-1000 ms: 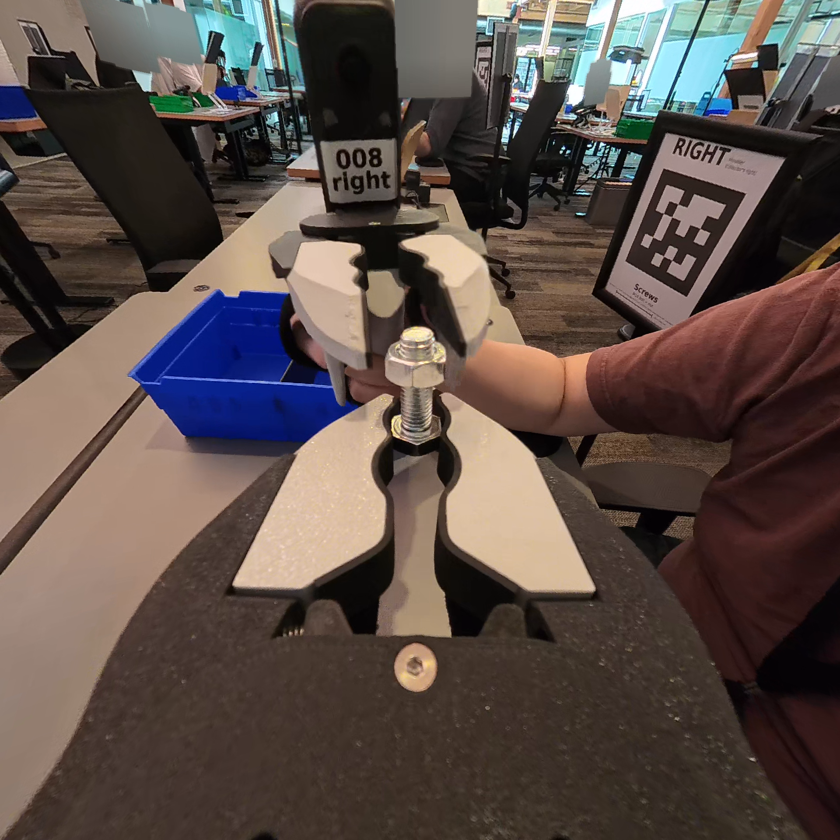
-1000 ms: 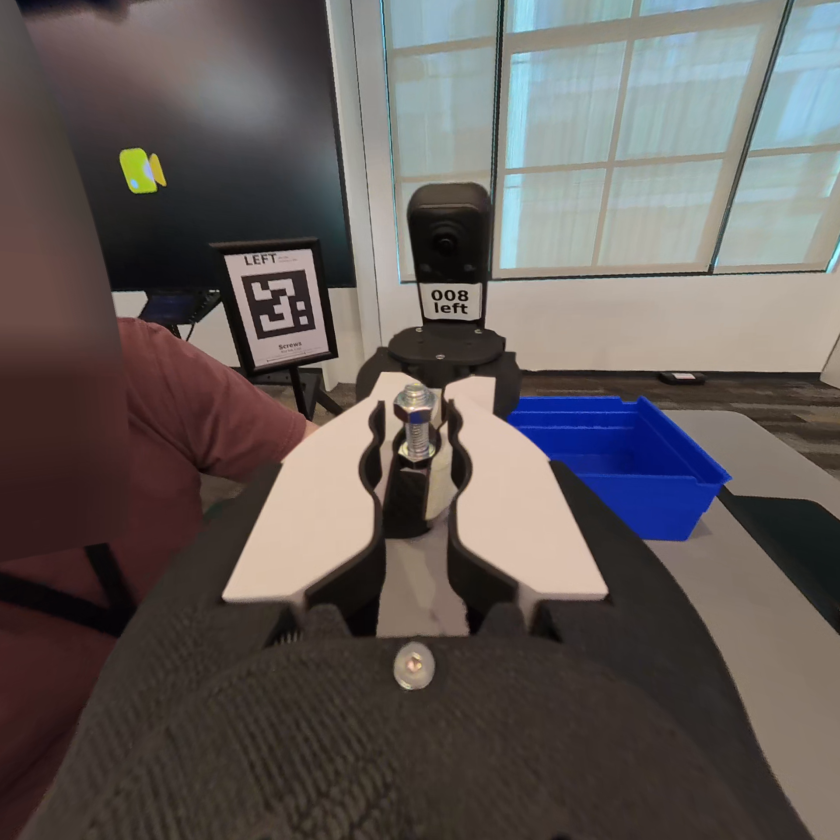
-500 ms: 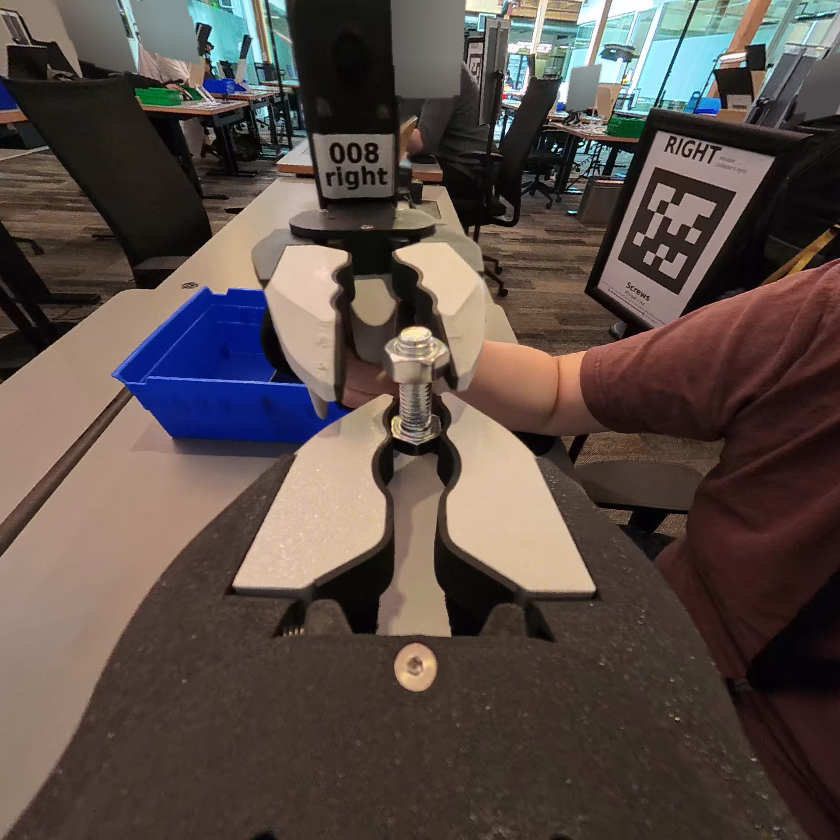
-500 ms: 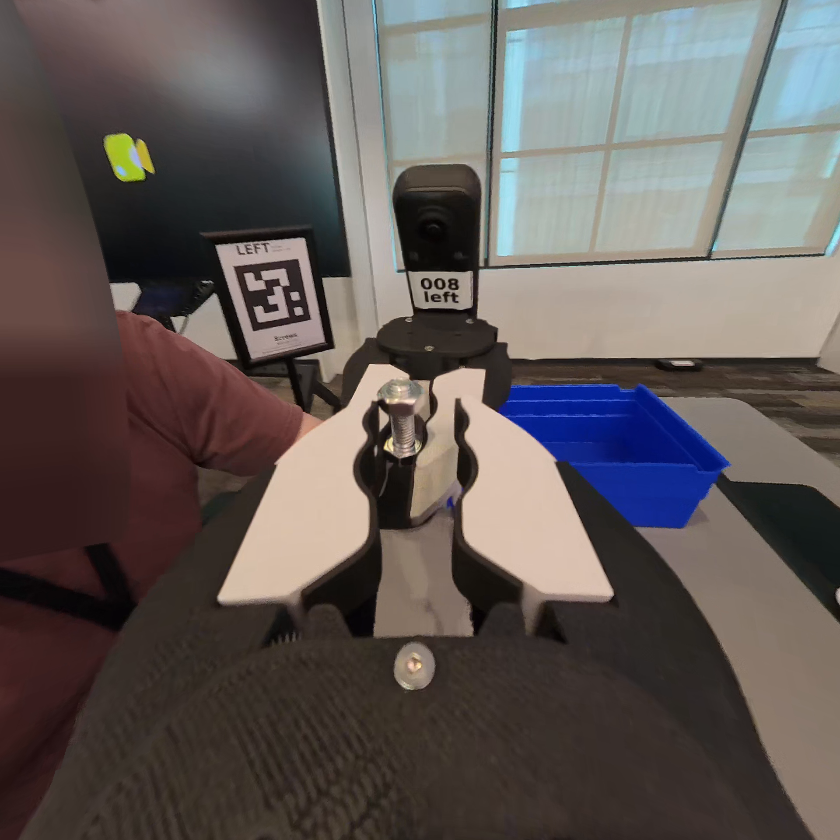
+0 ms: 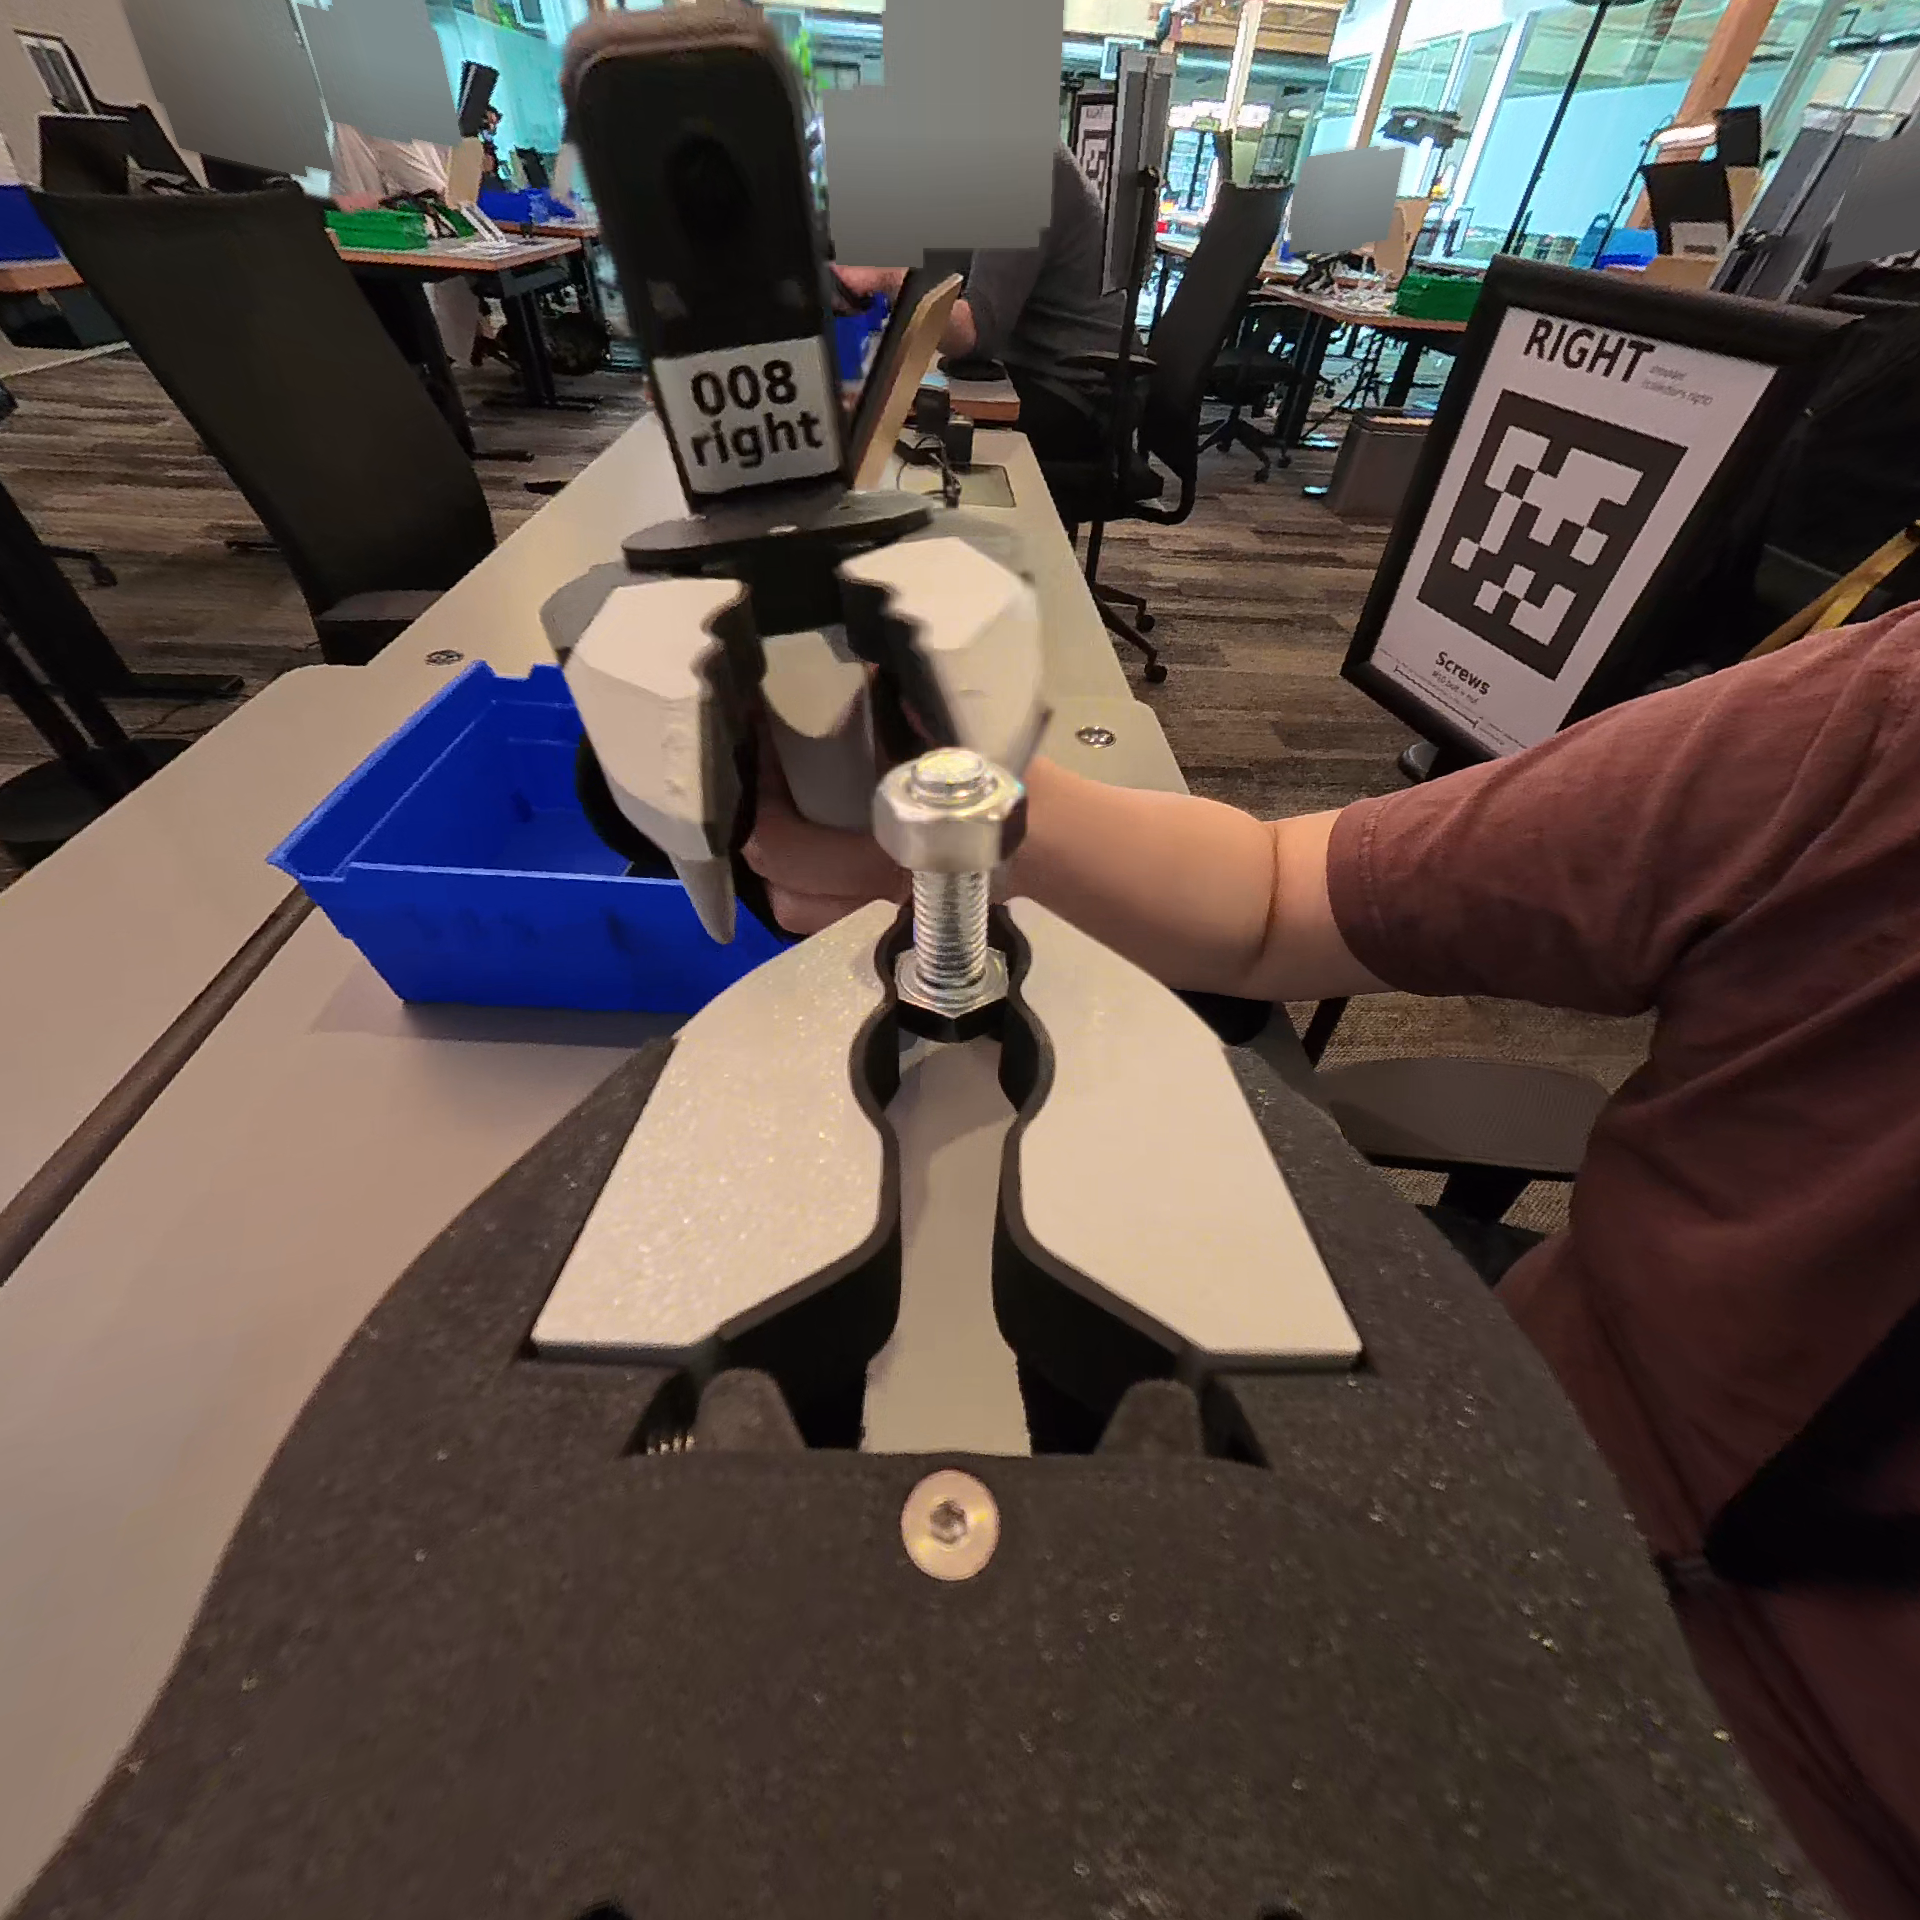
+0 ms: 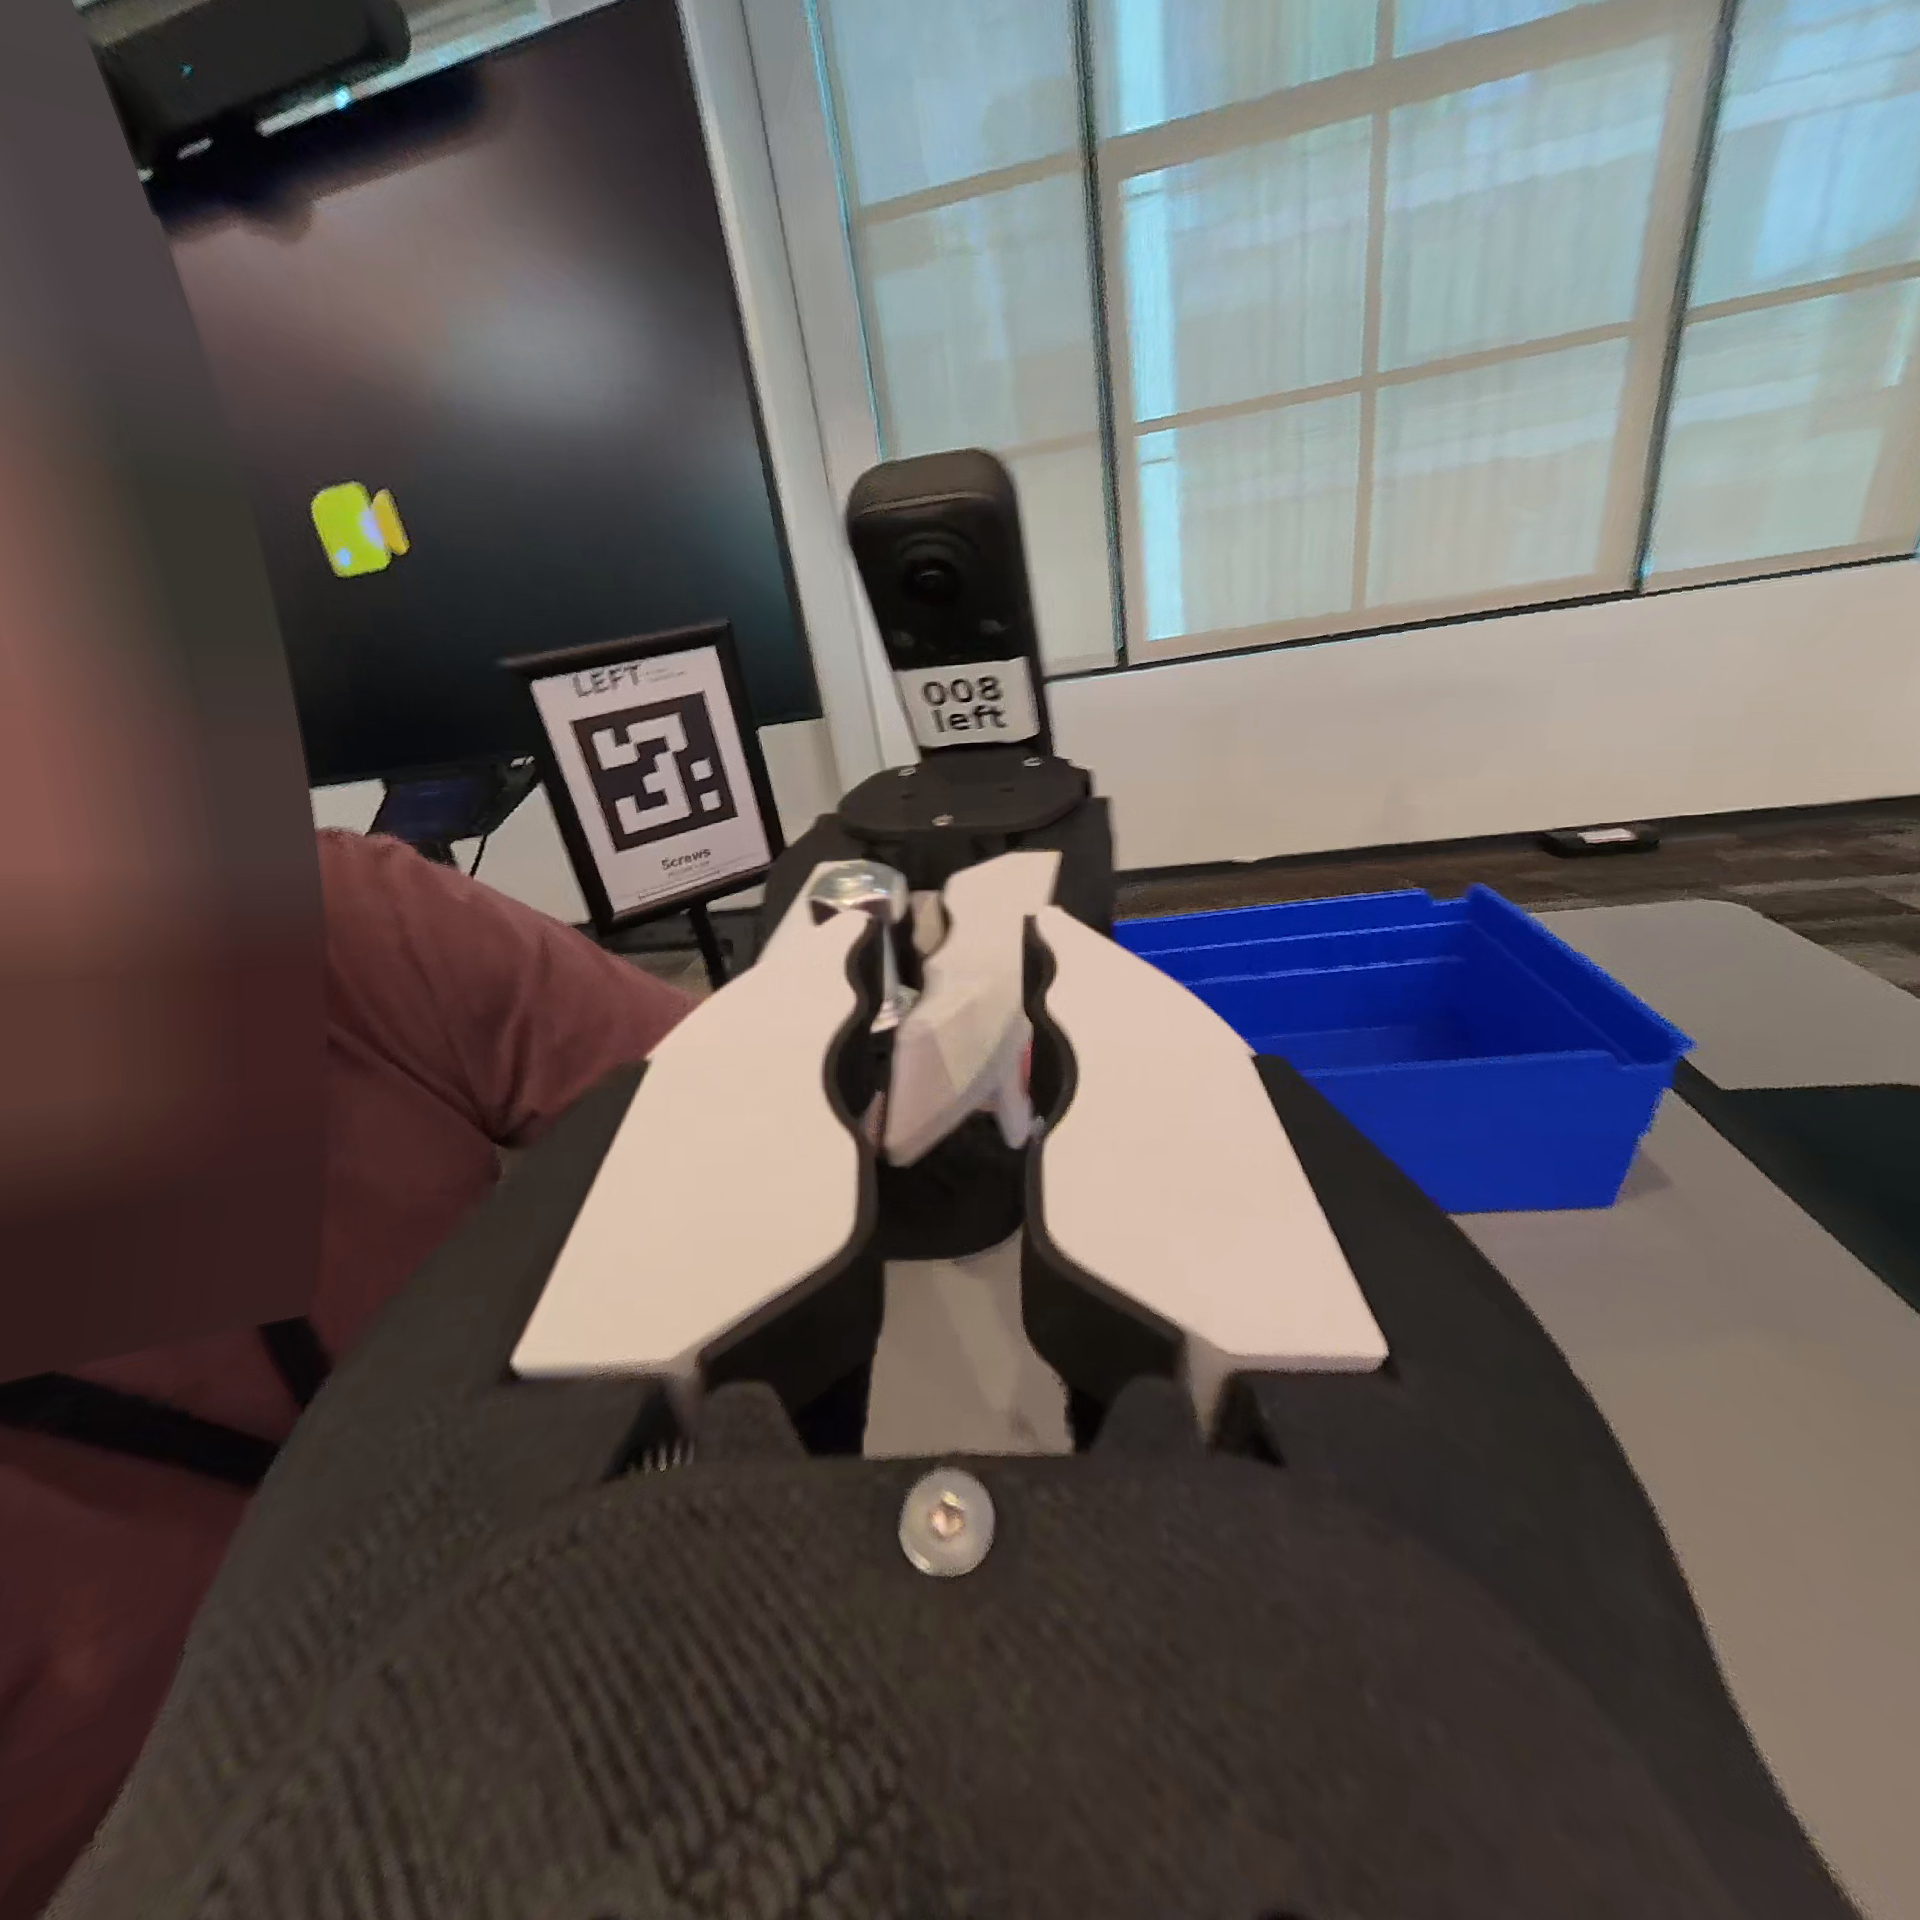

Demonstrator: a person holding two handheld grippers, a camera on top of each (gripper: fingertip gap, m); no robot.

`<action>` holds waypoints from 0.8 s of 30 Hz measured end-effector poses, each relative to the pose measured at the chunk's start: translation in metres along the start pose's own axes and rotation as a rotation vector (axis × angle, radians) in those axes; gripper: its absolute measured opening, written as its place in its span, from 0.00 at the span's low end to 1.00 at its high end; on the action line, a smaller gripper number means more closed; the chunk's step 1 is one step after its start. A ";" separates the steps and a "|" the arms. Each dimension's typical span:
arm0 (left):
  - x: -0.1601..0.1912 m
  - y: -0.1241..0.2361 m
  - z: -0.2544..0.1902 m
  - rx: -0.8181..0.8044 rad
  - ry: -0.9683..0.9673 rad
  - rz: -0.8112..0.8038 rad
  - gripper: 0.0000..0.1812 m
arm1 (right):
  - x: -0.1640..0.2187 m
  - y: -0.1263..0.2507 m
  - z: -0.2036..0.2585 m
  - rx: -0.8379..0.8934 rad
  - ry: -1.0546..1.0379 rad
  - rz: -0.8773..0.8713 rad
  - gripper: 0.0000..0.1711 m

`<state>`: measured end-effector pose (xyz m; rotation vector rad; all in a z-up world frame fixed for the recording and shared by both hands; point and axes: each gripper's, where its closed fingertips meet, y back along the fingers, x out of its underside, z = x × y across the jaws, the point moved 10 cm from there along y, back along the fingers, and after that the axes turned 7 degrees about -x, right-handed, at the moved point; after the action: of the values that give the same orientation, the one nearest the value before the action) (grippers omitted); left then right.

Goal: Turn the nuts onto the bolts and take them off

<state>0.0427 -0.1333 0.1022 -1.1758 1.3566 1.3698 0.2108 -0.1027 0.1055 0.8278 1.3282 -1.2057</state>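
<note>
Office chairs (image 5: 281, 416) and desks are filling the big room behind a long grey table (image 5: 156, 1195). A blue bin (image 5: 488, 862) is sitting on the table, and a framed sign (image 5: 1558, 520) with a black and white pattern is standing off to the side. The left gripper (image 5: 948, 987) is pointing forward, and its jaws are squeezing the bottom end of a bolt (image 5: 948, 935) so the bolt is standing upright. A nut (image 5: 948, 816) is sitting at the top end of the bolt, near its tip. The right gripper (image 5: 821, 727) is facing the left one from the other side, a bit up and to the left of the nut. Its jaws are spread apart and holding nothing, and they are not touching the nut. A hand (image 5: 821, 873) is holding that gripper from below. A person in a dark red shirt (image 5: 1662, 935) is reaching in from the right. From the right wrist view, the bolt (image 6: 888, 966) is leaning to the left, just past the tips of the white jaws.
</note>
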 end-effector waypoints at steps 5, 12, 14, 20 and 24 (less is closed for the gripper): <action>0.000 0.002 0.001 -0.003 -0.002 0.009 0.08 | -0.003 -0.004 0.008 -0.061 0.018 -0.013 0.17; -0.001 0.000 -0.001 0.006 0.007 -0.005 0.08 | 0.001 -0.001 0.001 -0.012 0.021 0.016 0.14; -0.002 0.003 0.000 0.018 0.021 -0.013 0.08 | -0.001 0.003 0.001 -0.025 0.013 -0.013 0.15; 0.000 -0.001 -0.002 0.022 0.007 0.005 0.08 | 0.001 -0.015 0.011 -0.027 0.064 0.047 0.17; -0.001 0.000 -0.002 0.019 0.015 -0.004 0.08 | 0.000 0.000 0.002 -0.020 0.015 0.000 0.13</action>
<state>0.0431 -0.1348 0.1030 -1.1779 1.3744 1.3457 0.2110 -0.1043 0.1060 0.8234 1.3508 -1.1865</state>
